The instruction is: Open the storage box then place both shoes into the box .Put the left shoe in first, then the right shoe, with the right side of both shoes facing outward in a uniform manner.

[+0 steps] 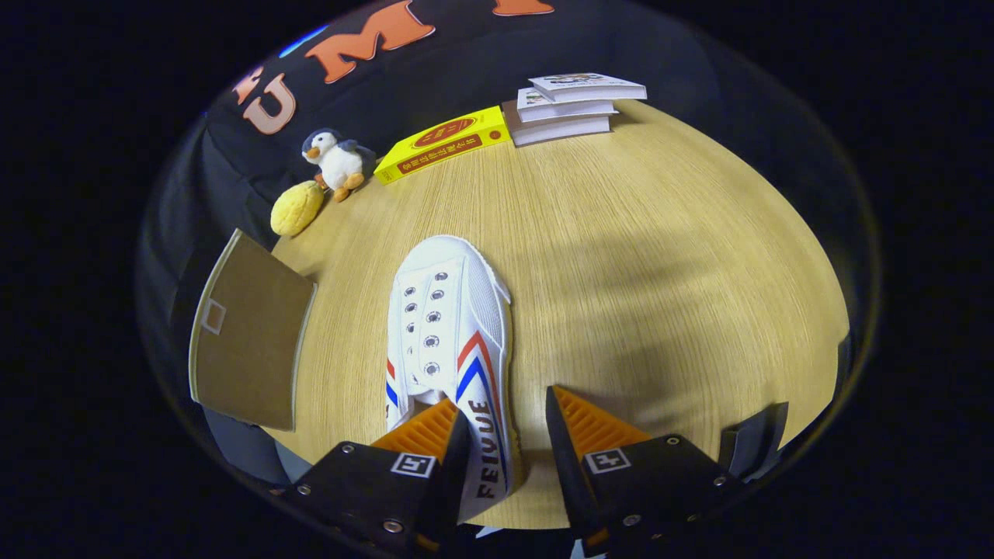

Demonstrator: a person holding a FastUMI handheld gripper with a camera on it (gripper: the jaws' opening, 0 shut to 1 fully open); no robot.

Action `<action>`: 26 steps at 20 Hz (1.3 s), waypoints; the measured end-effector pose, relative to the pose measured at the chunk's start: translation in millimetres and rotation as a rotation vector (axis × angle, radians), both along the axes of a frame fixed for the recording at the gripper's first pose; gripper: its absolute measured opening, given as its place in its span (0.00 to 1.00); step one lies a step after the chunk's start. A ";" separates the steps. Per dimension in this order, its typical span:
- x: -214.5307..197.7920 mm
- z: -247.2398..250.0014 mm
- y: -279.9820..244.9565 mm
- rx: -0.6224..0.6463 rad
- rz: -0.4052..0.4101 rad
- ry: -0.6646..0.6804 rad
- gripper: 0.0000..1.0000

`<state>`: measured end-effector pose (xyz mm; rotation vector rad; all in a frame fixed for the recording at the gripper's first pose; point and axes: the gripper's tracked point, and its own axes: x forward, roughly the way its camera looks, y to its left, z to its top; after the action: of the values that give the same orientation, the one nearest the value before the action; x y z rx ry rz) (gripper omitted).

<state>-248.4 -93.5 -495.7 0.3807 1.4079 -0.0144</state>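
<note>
1. One shoe [450, 341], on the counter [660, 256].
2. Four books: one yellow book [443, 144] beyond the shoe, and three stacked books [571, 105] just beside it.
3. One toy penguin [335, 161].
4. One yellow ball [297, 208], beside the penguin.
5. One box flap [248, 341], beside the shoe.

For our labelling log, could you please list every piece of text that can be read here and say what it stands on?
"FEIYUE": on the side of the white shoe, whose side wall sits between the gripper and its open jaws.
Yellow book: cover print too small to read.
Stacked books: covers too blurred to read.
</note>
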 end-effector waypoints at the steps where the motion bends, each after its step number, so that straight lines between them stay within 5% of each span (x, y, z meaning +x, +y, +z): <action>1: -0.1 -0.2 5.4 0.018 0.002 -0.004 0.55; 4: -0.4 0.1 7.3 0.040 -0.078 -0.024 0.24; 8: 4.5 10.9 20.5 0.104 -0.219 0.041 0.07; 18: 65.4 97.6 84.7 0.222 -0.221 -0.034 0.05; 26: 103.5 170.1 204.7 0.331 -0.049 -0.090 0.05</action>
<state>-144.8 111.2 -325.6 0.6814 1.3122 0.1962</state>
